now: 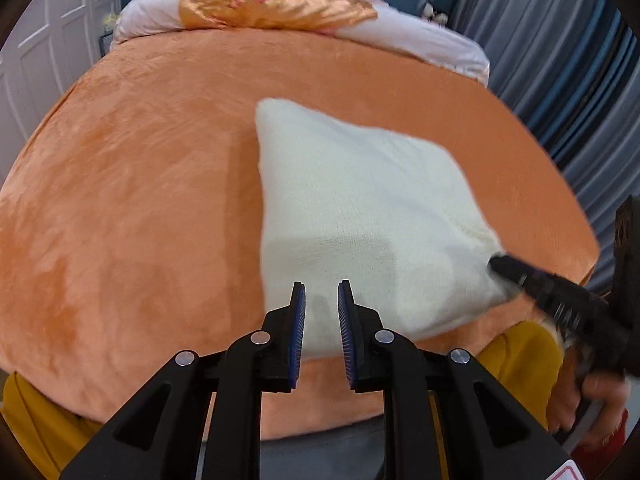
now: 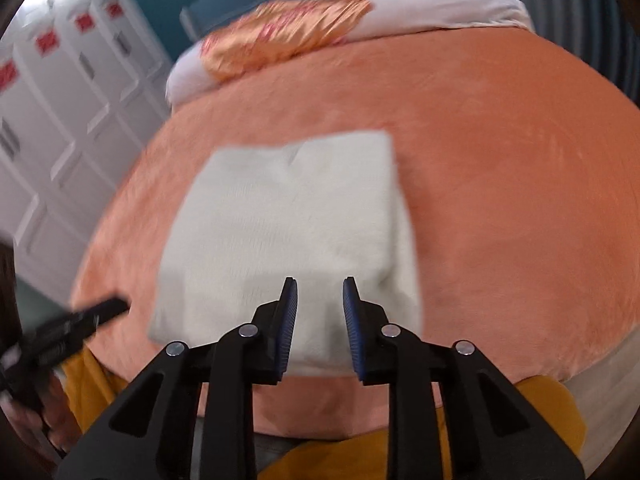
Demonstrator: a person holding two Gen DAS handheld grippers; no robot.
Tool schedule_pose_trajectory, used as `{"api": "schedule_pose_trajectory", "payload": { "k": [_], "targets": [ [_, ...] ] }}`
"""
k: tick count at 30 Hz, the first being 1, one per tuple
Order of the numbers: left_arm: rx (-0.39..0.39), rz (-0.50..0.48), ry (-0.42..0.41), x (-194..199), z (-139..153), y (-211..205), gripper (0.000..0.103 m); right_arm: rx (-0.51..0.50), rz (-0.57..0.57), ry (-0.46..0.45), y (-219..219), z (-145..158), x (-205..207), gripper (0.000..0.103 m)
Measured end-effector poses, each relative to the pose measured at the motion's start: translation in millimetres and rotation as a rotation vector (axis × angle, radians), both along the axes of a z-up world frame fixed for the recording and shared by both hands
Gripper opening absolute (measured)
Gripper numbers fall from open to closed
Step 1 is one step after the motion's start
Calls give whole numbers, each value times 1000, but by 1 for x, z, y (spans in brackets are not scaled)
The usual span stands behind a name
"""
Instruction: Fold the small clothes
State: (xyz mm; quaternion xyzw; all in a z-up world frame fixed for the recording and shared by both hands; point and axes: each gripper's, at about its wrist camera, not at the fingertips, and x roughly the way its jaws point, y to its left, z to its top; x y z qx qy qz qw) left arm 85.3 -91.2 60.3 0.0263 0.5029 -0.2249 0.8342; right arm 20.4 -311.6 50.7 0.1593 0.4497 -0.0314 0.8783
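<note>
Here both the left gripper (image 1: 321,294) and right gripper (image 2: 320,290) gape empty over the blurred, folded white garment (image 2: 288,220).

Your work surface: a bed (image 1: 140,200) under an orange plush blanket.

You have a folded cream knit garment (image 1: 360,216) lying flat near the closer edge. At the far end, a white pillow (image 1: 420,40) rests with an orange satin cloth (image 1: 272,4) draped over it.

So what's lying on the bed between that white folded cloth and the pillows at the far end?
Nothing but bare orange blanket between the white cloth and the pillows; both wrist views show it.
</note>
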Motion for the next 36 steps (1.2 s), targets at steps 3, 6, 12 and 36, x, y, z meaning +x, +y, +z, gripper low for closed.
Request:
{"api": "schedule_pose_trajectory", "payload": {
  "k": [3,6,12,36],
  "targets": [
    [68,-13,70,8,-29,-14,16,-77,34,144,12,-42,7,19],
    [122,-19,48,7,-38,-18,19,-120,54,144,18,-45,7,19],
    [112,1,74,12,-41,-17,19,-50,40,54,11,1,11,20],
    [92,12,-24,35,-5,-52,18,15,51,173,13,-37,49,17]
  ]
}}
